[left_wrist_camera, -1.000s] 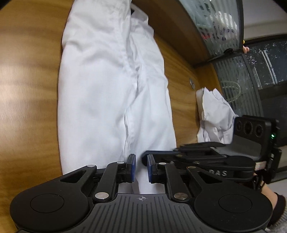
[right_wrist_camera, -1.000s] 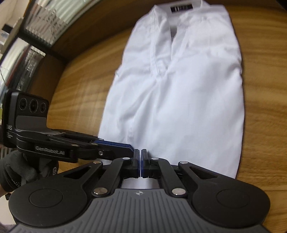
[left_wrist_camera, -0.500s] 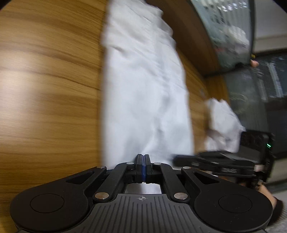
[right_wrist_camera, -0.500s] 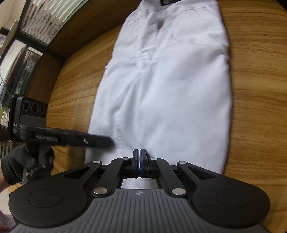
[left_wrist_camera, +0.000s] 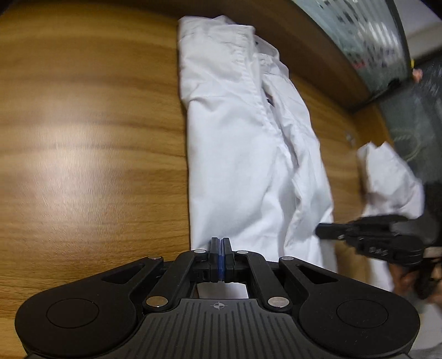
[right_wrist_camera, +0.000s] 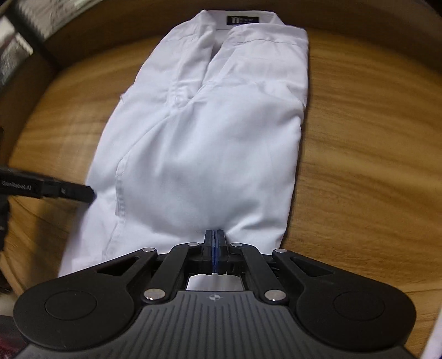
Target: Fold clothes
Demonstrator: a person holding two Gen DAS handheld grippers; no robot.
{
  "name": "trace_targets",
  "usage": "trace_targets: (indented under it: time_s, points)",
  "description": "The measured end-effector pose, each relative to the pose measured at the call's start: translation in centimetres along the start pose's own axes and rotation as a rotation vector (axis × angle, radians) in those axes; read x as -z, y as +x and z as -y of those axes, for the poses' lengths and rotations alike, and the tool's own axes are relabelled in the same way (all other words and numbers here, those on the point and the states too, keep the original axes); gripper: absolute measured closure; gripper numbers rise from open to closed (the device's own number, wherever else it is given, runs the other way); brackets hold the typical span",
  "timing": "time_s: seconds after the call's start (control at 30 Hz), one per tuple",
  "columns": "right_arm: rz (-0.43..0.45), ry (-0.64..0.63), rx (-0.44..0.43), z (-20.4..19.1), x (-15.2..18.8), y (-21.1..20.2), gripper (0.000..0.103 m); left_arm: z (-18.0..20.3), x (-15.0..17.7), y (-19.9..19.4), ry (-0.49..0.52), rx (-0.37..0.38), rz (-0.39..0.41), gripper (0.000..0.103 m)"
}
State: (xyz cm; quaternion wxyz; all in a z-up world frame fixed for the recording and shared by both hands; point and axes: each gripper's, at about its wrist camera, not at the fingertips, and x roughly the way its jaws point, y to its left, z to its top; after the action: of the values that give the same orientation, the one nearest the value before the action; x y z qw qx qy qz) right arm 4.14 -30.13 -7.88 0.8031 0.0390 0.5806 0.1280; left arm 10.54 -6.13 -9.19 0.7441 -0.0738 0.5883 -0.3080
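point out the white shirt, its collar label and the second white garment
white shirt (right_wrist_camera: 210,154), right wrist view, middle of its front
collar label (right_wrist_camera: 242,20), right wrist view, dark tag centre
second white garment (left_wrist_camera: 389,176), left wrist view, crumpled middle

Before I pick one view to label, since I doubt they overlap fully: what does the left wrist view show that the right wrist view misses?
Only the left wrist view shows a second crumpled white garment and glass panels. Only the right wrist view shows the dark collar label. Both show the white shirt on the wooden table, with each gripper, left gripper and right gripper, at its near hem.

Shirt (right_wrist_camera: 210,138) on table (right_wrist_camera: 359,138), garment (left_wrist_camera: 386,176) beside it
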Motion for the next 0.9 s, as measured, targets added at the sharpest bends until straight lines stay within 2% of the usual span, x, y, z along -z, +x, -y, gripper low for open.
trace_targets:
  time_s: [0.03,0.07,0.1,0.13,0.2,0.27,0.4,0.53,0.63,0.77,0.9]
  points:
    - [0.002,-0.013,0.016,-0.3,0.0,-0.5,0.1,0.9,0.0,-0.4,0.027,-0.042,0.007,0.078]
    - [0.012,-0.008,0.034,-0.6,0.0,-0.9,0.097,1.7,0.2,-0.6,0.043,-0.07,0.012,0.069]
    - [0.023,0.002,0.054,-0.9,0.0,-1.4,0.081,2.5,0.3,-0.6,0.053,-0.092,0.016,0.052]
    - [0.033,0.015,0.065,-1.0,-0.1,-1.8,0.061,3.3,0.4,-0.7,0.064,-0.113,0.02,0.045]
    - [0.042,0.037,0.085,-1.4,-0.2,-1.8,0.051,4.9,0.7,-0.8,0.084,-0.156,0.028,0.045]
    - [0.037,0.048,0.104,-1.8,-0.2,-1.2,0.052,5.6,0.8,0.2,0.087,-0.168,0.01,0.045]
    - [0.037,0.018,0.165,-3.0,0.1,1.0,0.049,7.6,1.1,2.7,0.177,-0.286,0.019,0.046]
    - [0.056,0.004,0.172,-3.1,0.4,0.6,0.049,8.6,1.1,3.5,0.206,-0.347,0.03,0.043]
    - [0.078,0.007,0.147,-2.6,0.5,-0.6,0.05,8.1,1.3,2.2,0.17,-0.296,0.06,0.048]
    - [0.144,-0.042,0.068,-2.2,1.7,-4.1,0.049,6.6,2.9,-1.0,0.132,-0.211,0.099,0.048]
    - [0.186,-0.137,0.015,-2.1,4.4,-6.9,0.049,5.4,5.9,-3.6,0.149,-0.186,0.096,0.047]
